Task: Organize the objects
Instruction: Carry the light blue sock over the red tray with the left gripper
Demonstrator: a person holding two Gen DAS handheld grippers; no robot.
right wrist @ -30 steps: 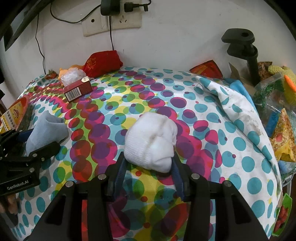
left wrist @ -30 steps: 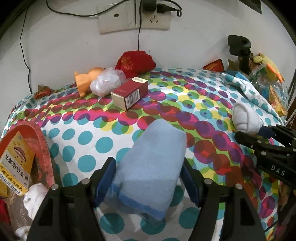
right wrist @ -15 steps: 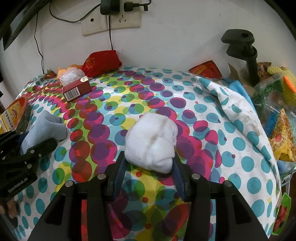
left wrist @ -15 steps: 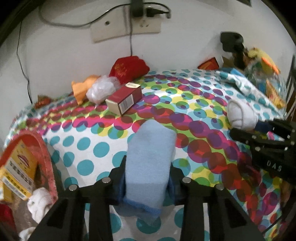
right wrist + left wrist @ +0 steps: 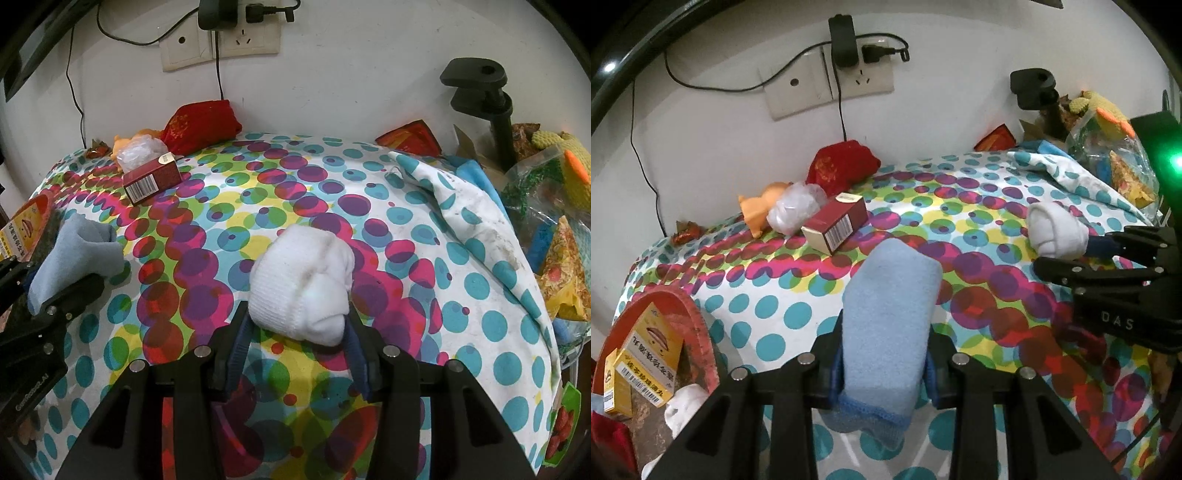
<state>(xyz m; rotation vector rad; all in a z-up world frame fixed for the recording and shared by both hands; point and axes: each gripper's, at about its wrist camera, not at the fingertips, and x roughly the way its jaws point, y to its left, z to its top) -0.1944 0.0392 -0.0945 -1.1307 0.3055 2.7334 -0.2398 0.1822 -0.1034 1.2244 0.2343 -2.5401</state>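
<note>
Two rolled socks are present: one light blue sock point(image 5: 890, 325) and one white sock point(image 5: 303, 284). One dark red carton point(image 5: 836, 223), one red pouch point(image 5: 842, 164), one orange toy figure point(image 5: 761, 208) and one crumpled clear plastic bag point(image 5: 796, 208) lie on the dotted cloth point(image 5: 979, 206). One red basket point(image 5: 698, 332) contains two yellow boxes point(image 5: 646, 354).

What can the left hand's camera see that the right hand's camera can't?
Only the left wrist view shows inside the round red basket, with its yellow boxes.

Only the right wrist view shows the strawberry-printed green packet at the table's right edge.

Both show the folded light-blue towel pinched in the left gripper, the rolled white sock pinched in the right gripper, and the dark red barcoded box.
</note>
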